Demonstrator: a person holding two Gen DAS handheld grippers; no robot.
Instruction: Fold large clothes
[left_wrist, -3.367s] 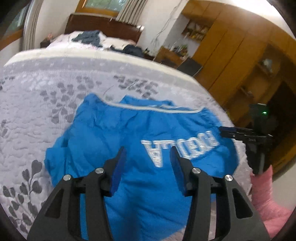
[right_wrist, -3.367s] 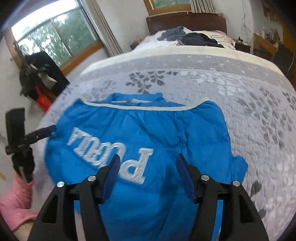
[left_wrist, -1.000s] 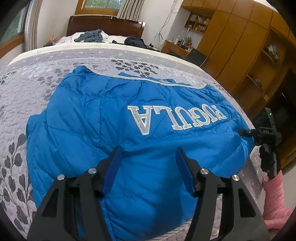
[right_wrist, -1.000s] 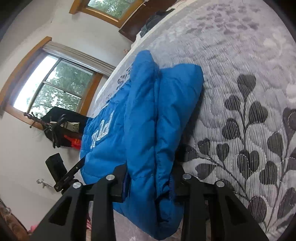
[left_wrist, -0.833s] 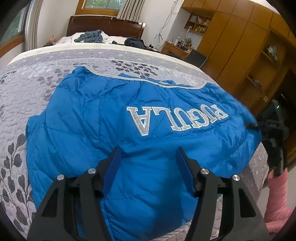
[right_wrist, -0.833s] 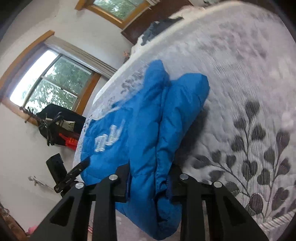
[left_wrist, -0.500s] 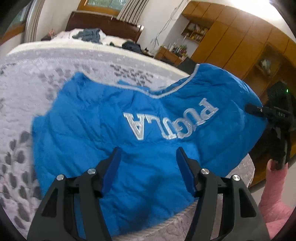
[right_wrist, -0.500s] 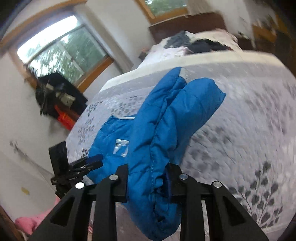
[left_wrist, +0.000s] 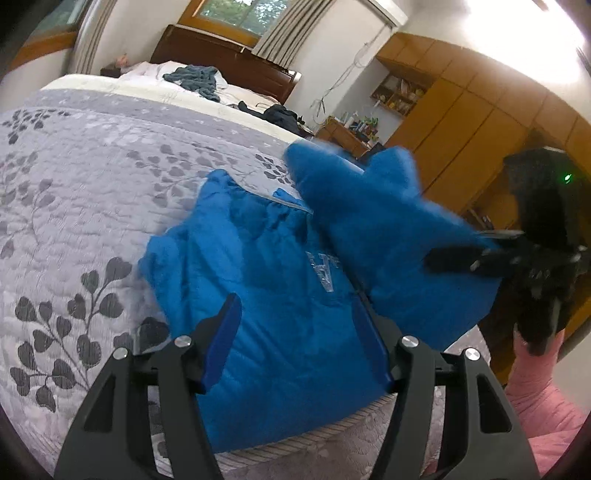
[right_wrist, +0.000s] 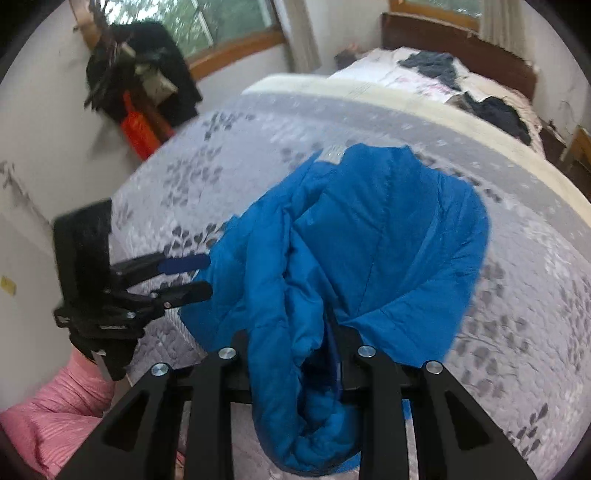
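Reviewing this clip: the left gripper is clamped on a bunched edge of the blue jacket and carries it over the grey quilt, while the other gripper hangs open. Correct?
Not quite: the sides are swapped. The right wrist view shows the right gripper clamped on the bunched edge of the blue jacket, above the grey quilt. The left gripper is the one open, holding nothing.

right tongs (right_wrist: 295, 354) clamp blue jacket (right_wrist: 369, 251) | left tongs (right_wrist: 195, 277) agape

Black tongs (left_wrist: 295, 332) (blue pads), pink sleeve (left_wrist: 543, 402)
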